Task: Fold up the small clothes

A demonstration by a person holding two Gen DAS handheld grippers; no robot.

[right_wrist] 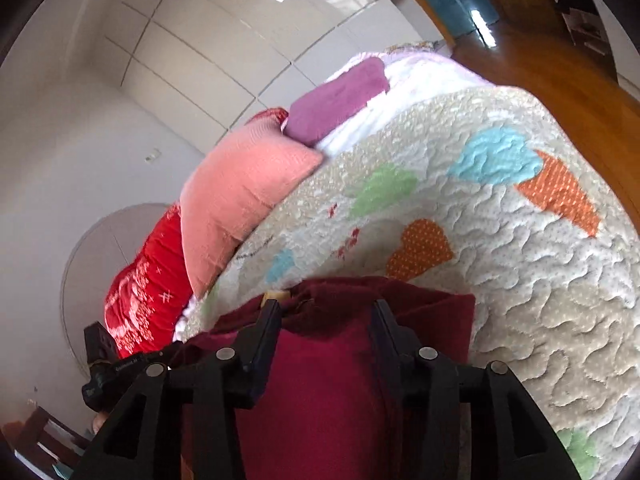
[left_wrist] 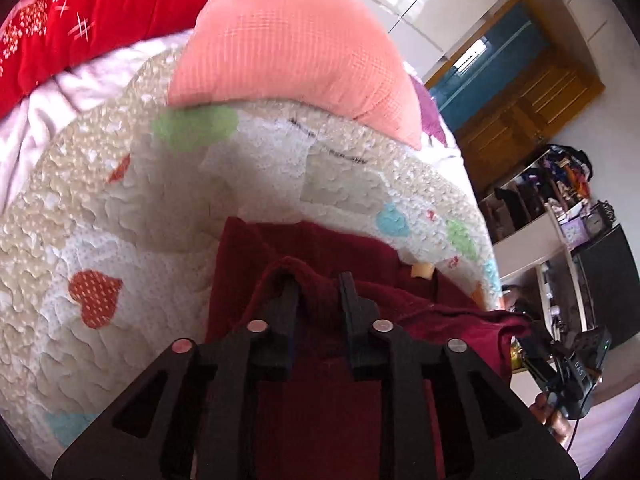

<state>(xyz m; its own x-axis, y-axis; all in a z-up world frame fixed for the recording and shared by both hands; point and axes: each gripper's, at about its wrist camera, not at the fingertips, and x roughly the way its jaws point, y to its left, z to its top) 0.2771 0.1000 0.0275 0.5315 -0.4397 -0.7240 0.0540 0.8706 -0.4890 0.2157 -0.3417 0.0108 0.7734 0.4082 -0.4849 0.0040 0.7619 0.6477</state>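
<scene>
Left wrist view: a dark maroon garment [left_wrist: 320, 248], soft and fuzzy like knit or fleece, lies on a quilted bedspread [left_wrist: 120, 208] patterned with coloured hearts. It fills the 6 o'clock part of the frame, with a small tan label [left_wrist: 423, 270] showing at its 2 o'clock edge. The left gripper [left_wrist: 318, 280] sits low over the cloth; a raised fold is draped over its left finger, and the jaws stand slightly apart with fabric between them, though whether they pinch it cannot be told. At 4 o'clock the other tool is partly visible. A salmon pillow [left_wrist: 288, 48] lies at 12 o'clock and a red blanket [left_wrist: 80, 12] at 10 o'clock.

In the right wrist view the same garment [right_wrist: 320, 380] spreads beneath the right gripper [right_wrist: 326, 308], brighter crimson in the middle, darker and rumpled at the far edge. Its jaws are wide apart, straddling the cloth. A purple cushion [right_wrist: 336, 100] sits at 12 o'clock beyond the pillow [right_wrist: 236, 196].
</scene>
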